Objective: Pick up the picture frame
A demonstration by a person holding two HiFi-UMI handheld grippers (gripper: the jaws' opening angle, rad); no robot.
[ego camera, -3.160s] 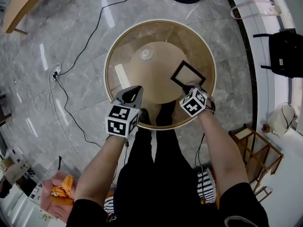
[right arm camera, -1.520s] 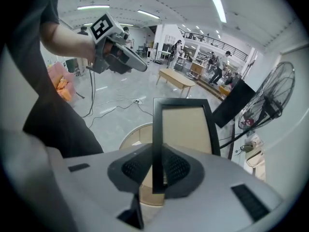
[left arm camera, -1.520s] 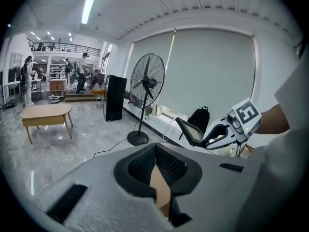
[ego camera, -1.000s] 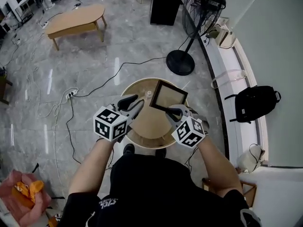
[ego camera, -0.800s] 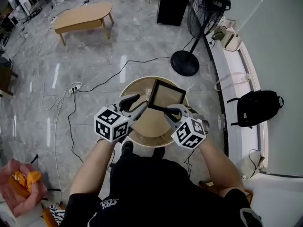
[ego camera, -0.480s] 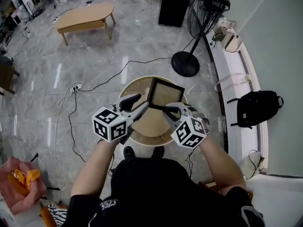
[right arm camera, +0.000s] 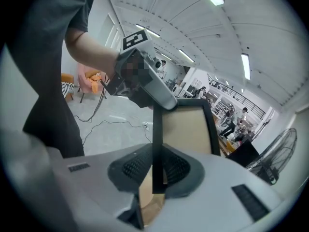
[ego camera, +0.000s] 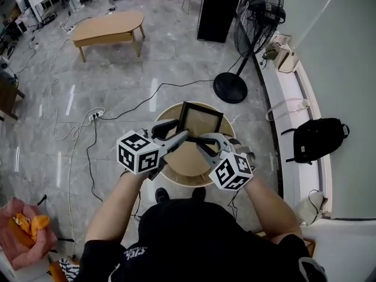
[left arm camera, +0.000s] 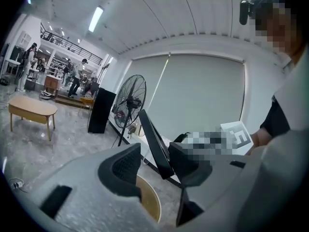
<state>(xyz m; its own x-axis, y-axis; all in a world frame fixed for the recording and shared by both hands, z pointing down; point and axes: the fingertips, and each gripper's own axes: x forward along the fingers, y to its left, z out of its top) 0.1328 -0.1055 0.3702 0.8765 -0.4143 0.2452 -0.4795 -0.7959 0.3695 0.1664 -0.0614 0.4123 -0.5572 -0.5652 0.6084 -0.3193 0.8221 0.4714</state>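
**A:** From the head view, what does the picture frame (ego camera: 201, 121) look like?

**B:** It is a rectangle with a thin black border and a pane that looks tan. It is held up over the round counter (ego camera: 185, 160), standing nearly upright between the two tools. The left tongs (ego camera: 179, 131) are at its lower left corner and the right tongs (ego camera: 202, 141) are on its bottom edge.

**A:** Can you judge the grips from up there?

**B:** No, the jaws are too small to read in that view.

**A:** What about the left gripper view?

**B:** There the frame (left arm camera: 150, 132) shows edge-on as a dark leaning slat. It sits between the pads of the left tongs (left arm camera: 157, 163), which stand spread wide and have just been opening. There is clear space at the left pad, and the slat lies close against the right pad. This view also shows the counter's rim (left arm camera: 147, 202) below and a standing fan (left arm camera: 129, 100) behind.

**A:** And the right gripper view?

**B:** It shows the pane face-on (right arm camera: 186, 129), which the left gripper view cannot. The right tongs (right arm camera: 157, 170) are clenched on the frame's black side bar, with one pad pressed to each side. The body of the left tool (right arm camera: 149, 88) reaches in at the frame's top corner.
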